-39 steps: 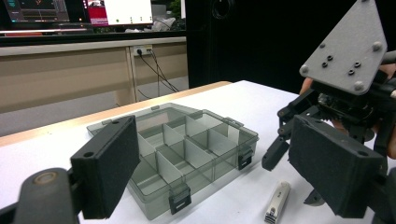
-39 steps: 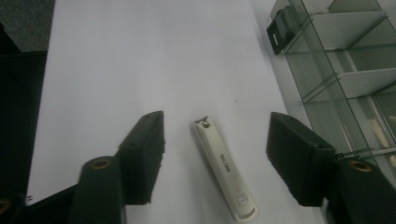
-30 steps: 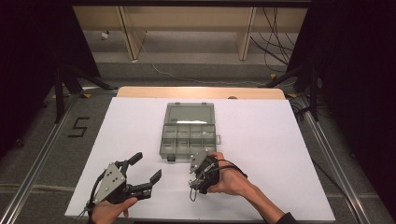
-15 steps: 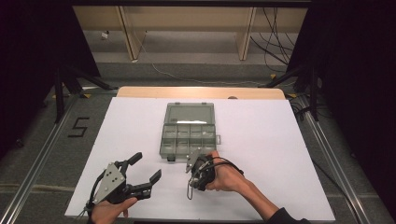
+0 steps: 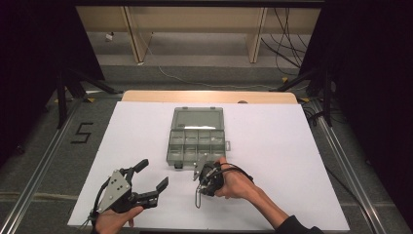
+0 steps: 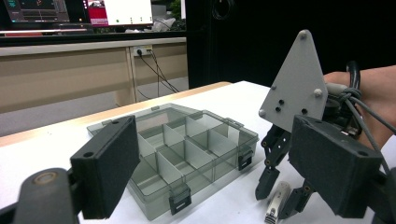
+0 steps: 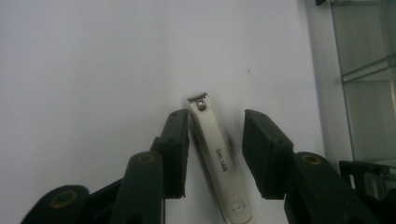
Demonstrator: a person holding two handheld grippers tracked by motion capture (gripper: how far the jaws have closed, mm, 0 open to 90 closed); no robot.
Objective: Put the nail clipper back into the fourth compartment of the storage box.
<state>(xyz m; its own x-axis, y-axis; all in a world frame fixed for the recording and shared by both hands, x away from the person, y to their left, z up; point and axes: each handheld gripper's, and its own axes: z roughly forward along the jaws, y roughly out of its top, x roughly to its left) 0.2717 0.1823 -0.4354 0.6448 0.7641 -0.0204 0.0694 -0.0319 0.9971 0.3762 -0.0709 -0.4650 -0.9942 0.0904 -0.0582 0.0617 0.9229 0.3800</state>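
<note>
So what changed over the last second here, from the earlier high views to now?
The right tongs have just been closing around the white nail clipper lying on the white table sheet; the clipper sits between the pads, one pad close against it, a gap on the other side, so no grip yet. The left tongs, open, and the clear grey compartment box stayed put.
</note>
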